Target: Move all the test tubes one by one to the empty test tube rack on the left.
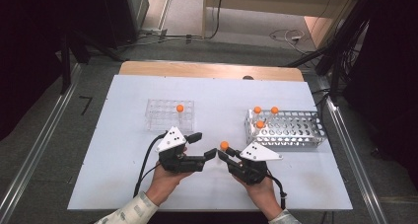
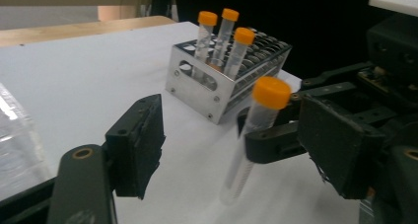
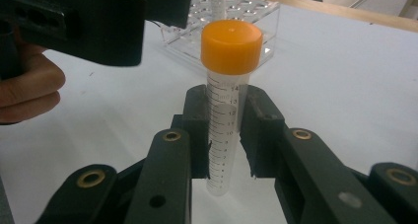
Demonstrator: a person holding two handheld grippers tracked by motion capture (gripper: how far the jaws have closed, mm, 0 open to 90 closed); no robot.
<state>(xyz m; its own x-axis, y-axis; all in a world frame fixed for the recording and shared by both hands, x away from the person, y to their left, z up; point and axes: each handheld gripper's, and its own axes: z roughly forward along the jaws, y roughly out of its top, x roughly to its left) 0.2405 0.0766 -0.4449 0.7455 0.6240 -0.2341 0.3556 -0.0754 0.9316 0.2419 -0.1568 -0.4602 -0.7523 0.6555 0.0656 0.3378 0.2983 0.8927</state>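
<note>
A clear tube with an orange cap (image 1: 224, 145) stands upright just above the white table, and my right gripper (image 1: 225, 155) is shut on it. In the right gripper view the pads (image 3: 197, 130) press its marked wall below the cap (image 3: 230, 39). My left gripper (image 1: 206, 144) is open. It faces the right one from the left. In the left gripper view the held tube (image 2: 249, 140) stands between the spread jaws without touching either pad (image 2: 140, 145).
A clear plastic rack (image 1: 162, 116) at centre left holds one capped tube (image 1: 180, 108). A metal rack (image 1: 296, 132) at the right holds three capped tubes (image 1: 260, 124) at its left end. The white board's front edge (image 1: 207, 208) lies just behind both hands.
</note>
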